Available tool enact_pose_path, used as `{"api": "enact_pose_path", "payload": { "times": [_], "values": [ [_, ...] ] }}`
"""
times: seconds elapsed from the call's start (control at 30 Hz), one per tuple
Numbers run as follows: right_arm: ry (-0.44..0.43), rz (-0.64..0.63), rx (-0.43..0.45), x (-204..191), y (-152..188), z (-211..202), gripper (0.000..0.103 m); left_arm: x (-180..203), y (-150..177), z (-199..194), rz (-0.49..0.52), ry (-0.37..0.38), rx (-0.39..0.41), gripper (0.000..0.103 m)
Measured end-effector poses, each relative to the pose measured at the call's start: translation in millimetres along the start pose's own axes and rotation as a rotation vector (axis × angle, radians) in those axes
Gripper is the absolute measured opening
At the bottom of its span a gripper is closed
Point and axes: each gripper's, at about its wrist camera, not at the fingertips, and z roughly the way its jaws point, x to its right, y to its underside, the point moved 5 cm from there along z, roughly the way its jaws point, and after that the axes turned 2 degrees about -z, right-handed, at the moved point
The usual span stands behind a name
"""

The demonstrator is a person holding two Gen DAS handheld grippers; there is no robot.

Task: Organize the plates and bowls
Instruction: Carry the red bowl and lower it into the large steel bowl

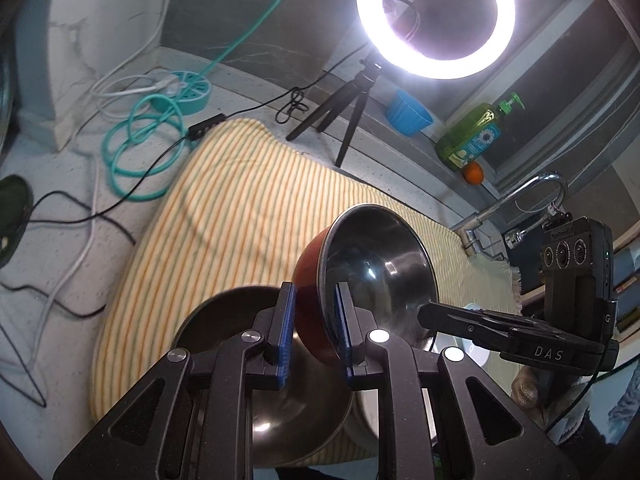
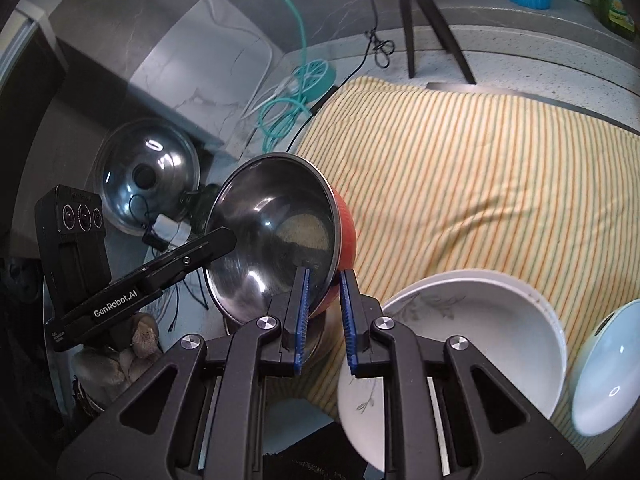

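Steel-lined red bowl (image 1: pixel 372 276) tilted above striped cloth (image 1: pixel 240 200), its rim clamped by left gripper (image 1: pixel 316 328) and right gripper (image 2: pixel 325 312).

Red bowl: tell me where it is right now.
The red bowl is held tilted above the striped cloth, its rim pinched by both the left gripper and the right gripper.

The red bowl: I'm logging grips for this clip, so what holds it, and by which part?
Both grippers hold the red bowl by its rim, at opposite sides: the left gripper and the right gripper each pinch the wall.
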Motion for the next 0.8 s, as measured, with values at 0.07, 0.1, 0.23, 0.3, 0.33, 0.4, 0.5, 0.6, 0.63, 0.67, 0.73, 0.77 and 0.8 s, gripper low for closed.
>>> {"api": "enact_pose_path", "payload": {
  "times": [0.07,0.1,0.23,0.3,0.33,0.4,0.5,0.6,0.63,0.67,0.73,0.77,0.8],
  "values": [
    [-0.001,-0.016,-0.021,-6.5,5.9,7.0,0.016,-6.3,6.3,-4.1,-0.013,-0.008,-0.001,0.017],
    [-0.001,-0.022,-0.031,-7.8,7.4,10.3,0.016,-10.8,10.5,-6.0,-0.02,-0.015,-0.001,0.017],
    [0.009,-0.05,-0.072,-16.5,16.3,27.3,0.016,-26.7,24.7,-8.9,-0.059,-0.032,-0.013,0.017],
    [0.013,-0.063,-0.089,-19.4,20.0,34.9,0.016,-32.4,31.0,-10.5,-0.073,-0.04,-0.016,0.017],
    [0.019,-0.071,-0.095,-20.7,21.0,37.9,0.016,-35.3,33.7,-10.7,-0.08,-0.043,-0.018,0.017],
    [0.029,-0.084,-0.108,-23.1,24.0,44.2,0.016,-40.9,39.6,-10.4,-0.09,-0.052,-0.025,0.017],
    [0.04,-0.1,-0.126,-26.5,27.3,52.5,0.016,-46.2,45.8,-9.4,-0.09,-0.068,-0.037,0.017],
    [0.052,-0.109,-0.139,-27.3,27.6,59.9,0.016,-51.7,49.8,-6.6,-0.093,-0.079,-0.052,0.017],
    [0.058,-0.114,-0.141,-28.3,27.6,62.4,0.016,-53.0,50.7,-5.6,-0.093,-0.083,-0.055,0.017],
    [0.067,-0.12,-0.145,-29.1,27.7,64.7,0.016,-54.1,51.9,-3.9,-0.091,-0.09,-0.061,0.017],
    [0.085,-0.136,-0.149,-32.1,27.4,69.3,0.016,-55.2,53.5,-0.4,-0.075,-0.11,-0.074,0.017],
    [0.093,-0.144,-0.15,-32.1,27.5,70.5,0.016,-55.2,54.3,1.0,-0.067,-0.118,-0.08,0.017],
    [0.104,-0.151,-0.153,-32.2,27.7,72.1,0.016,-55.6,55.1,2.4,-0.063,-0.121,-0.085,0.017]
  ]
}}
